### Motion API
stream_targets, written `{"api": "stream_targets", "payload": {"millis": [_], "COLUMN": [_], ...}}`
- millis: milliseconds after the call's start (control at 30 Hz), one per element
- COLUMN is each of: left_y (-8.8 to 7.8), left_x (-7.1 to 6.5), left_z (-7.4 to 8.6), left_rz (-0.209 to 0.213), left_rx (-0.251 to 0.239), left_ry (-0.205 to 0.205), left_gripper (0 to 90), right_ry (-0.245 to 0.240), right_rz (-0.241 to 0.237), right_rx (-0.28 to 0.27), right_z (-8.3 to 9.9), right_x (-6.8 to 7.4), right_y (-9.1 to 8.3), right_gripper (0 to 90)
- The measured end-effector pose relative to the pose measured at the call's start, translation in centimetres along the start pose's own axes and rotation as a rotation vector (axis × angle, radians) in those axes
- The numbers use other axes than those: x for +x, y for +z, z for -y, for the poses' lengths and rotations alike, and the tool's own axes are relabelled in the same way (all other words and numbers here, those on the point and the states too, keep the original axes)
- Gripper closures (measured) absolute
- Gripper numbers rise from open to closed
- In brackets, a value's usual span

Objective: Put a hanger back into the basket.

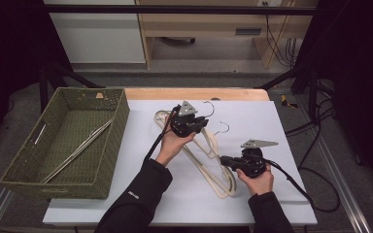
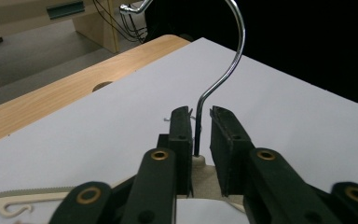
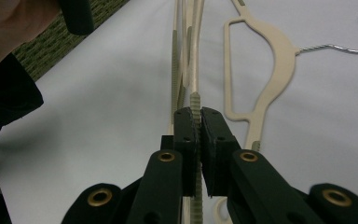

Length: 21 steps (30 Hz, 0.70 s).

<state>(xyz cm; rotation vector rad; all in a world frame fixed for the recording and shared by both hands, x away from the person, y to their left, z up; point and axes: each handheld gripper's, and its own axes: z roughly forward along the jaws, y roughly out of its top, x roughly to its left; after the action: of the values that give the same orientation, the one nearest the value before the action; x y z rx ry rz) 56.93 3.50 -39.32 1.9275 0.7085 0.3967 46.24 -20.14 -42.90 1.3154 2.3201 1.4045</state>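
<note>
Beige plastic hangers (image 1: 213,155) with metal hooks lie overlapped on the white table sheet (image 1: 252,116). My left gripper (image 1: 203,123) is at the far end of one hanger. In the left gripper view its jaws (image 2: 200,112) straddle the hook's wire stem (image 2: 228,70), and the beige neck (image 2: 199,163) is wedged between the pads. My right gripper (image 1: 224,160) points left at the near end of the pile. In the right gripper view it (image 3: 199,112) is shut on a ribbed hanger bar (image 3: 195,100). Another hanger (image 3: 270,70) lies flat to its right.
A green woven basket (image 1: 121,121) stands at the table's left with long metal rods (image 1: 77,148) inside. The bare wooden table edge (image 1: 194,93) runs along the back. Cables trail from both grippers, one off the table's right side (image 1: 301,187).
</note>
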Motion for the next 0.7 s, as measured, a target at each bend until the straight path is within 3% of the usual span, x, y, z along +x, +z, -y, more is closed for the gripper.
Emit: {"api": "stream_targets", "payload": {"millis": [200,367,467,700], "left_y": [-0.6,-1.4,-2.0,-4.1], "left_x": [-0.1,-0.5,-0.8,-2.2], "left_z": [-0.3,-0.5,-0.5,-0.5], "left_rz": [-0.018,-0.044,-0.051,-0.057], "left_rx": [0.007,0.028,0.016,0.015], "left_ry": [0.009,0.049,0.052,0.089], "left_gripper": [88.2,88.8,88.9,89.1], "right_ry": [-0.004,-0.011,-0.027,-0.078], "right_rz": [-0.003,-0.007,-0.013,-0.025], "right_rx": [0.003,0.008,0.010,-0.059], "right_z": [0.0,-0.2,-0.2,-1.0], "right_x": [0.2,0.6,0.8,2.1], "right_y": [0.0,0.0,-0.1,-0.7], "right_gripper": [86.0,85.6,85.2,75.3]}}
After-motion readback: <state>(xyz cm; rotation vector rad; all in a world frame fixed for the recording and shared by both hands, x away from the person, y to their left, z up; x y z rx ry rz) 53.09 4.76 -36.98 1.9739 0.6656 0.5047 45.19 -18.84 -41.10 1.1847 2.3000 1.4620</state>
